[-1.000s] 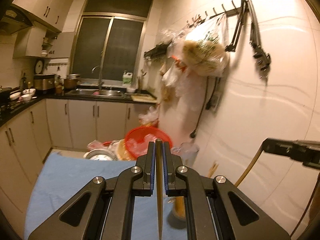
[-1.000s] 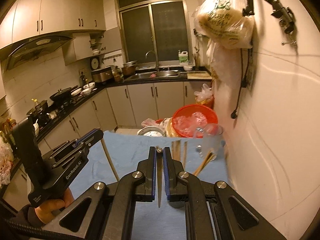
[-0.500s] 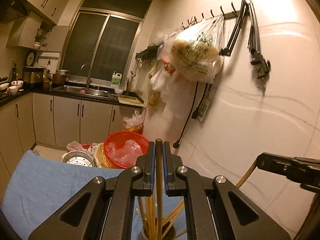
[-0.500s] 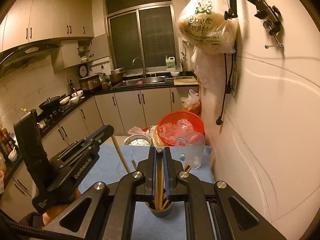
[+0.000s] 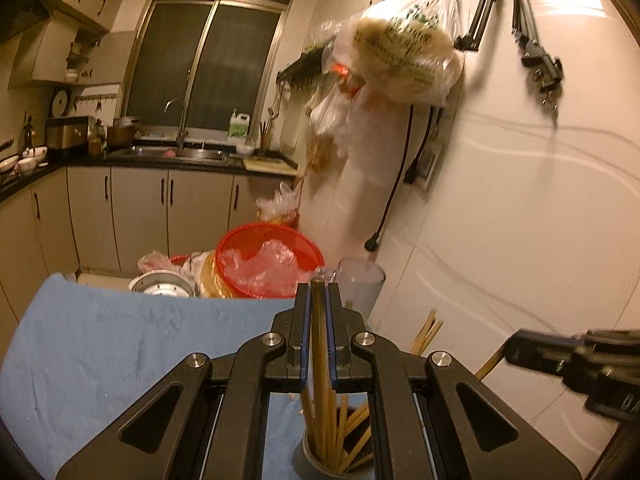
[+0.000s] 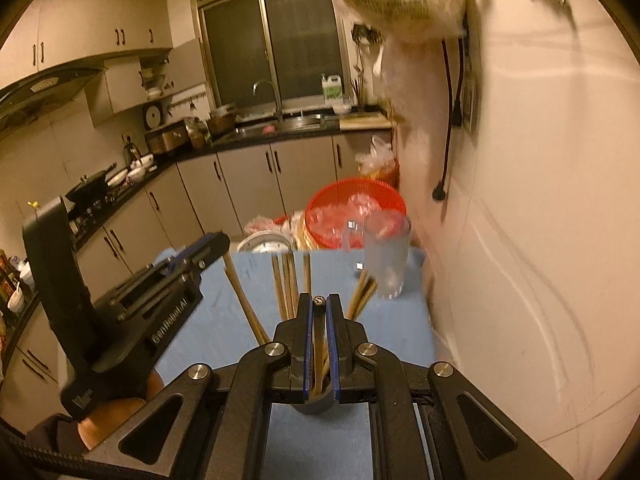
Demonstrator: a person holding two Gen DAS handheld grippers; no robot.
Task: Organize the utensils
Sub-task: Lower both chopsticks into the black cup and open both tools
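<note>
My left gripper (image 5: 319,286) is shut on a wooden chopstick (image 5: 319,344) that hangs point-down into a grey holder cup (image 5: 312,458) full of chopsticks. My right gripper (image 6: 319,303) is shut on another chopstick (image 6: 319,354), also held upright over the same grey cup (image 6: 316,402). The left gripper also shows in the right wrist view (image 6: 212,242), with its chopstick (image 6: 244,304) slanting down to the cup. The right gripper's body shows in the left wrist view (image 5: 576,356) at the right edge.
A blue cloth (image 5: 100,352) covers the table. A frosted glass (image 6: 386,260) stands at its far right by the white wall. A red basket (image 5: 268,260) and a metal pot (image 5: 160,286) sit beyond the far edge. Plastic bags (image 5: 400,60) hang from wall hooks.
Both grippers have sunk lower over the cup, each with its chopstick. More of the chopstick bundle shows between my fingers, and the view has tipped down slightly.
</note>
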